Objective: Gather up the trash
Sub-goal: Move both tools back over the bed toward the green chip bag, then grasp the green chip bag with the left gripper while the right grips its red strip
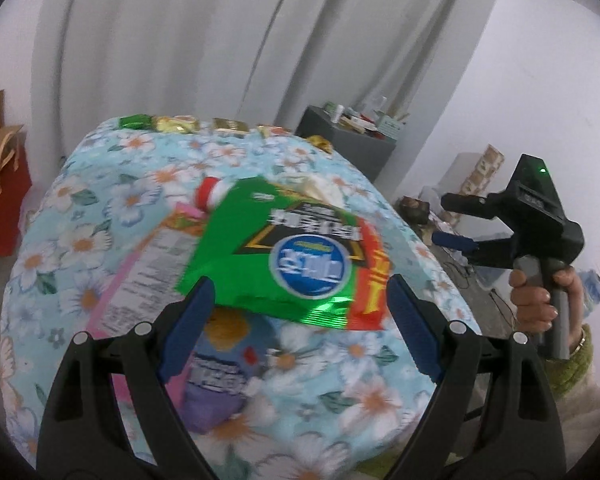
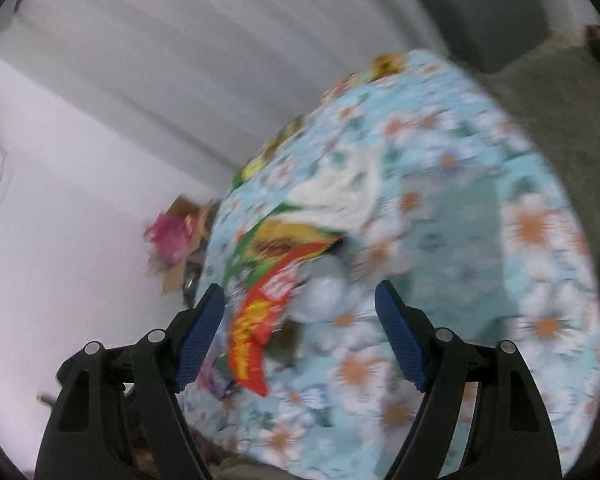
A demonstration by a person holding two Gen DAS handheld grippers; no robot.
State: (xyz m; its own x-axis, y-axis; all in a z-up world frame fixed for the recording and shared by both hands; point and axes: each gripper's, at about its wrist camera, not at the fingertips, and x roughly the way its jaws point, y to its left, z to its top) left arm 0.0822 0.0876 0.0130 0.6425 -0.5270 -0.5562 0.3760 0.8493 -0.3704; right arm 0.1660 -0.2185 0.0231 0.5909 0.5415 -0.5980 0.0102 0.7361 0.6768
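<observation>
While both grippers hang spread wide and empty, the left gripper sits above a green snack bag that lies flat on the flowered worktop, its near edge between the blue pads without touching either. Just left of the bag, partly tucked under it, is a pink-edged carton; a red and white cap peeks out behind the bag's far corner, and a purple packet lies close under the left finger. Small gold and green wrappers line the worktop's far edge. Off to the right, a hand holds the right gripper clear of the worktop's side.

From the right wrist view, the right gripper points at the same bag, with a crumpled white tissue beyond it. Heavy blur smears this view: a pale rounded thing beside the bag cannot be identified, and the bag's print is unreadable.
</observation>
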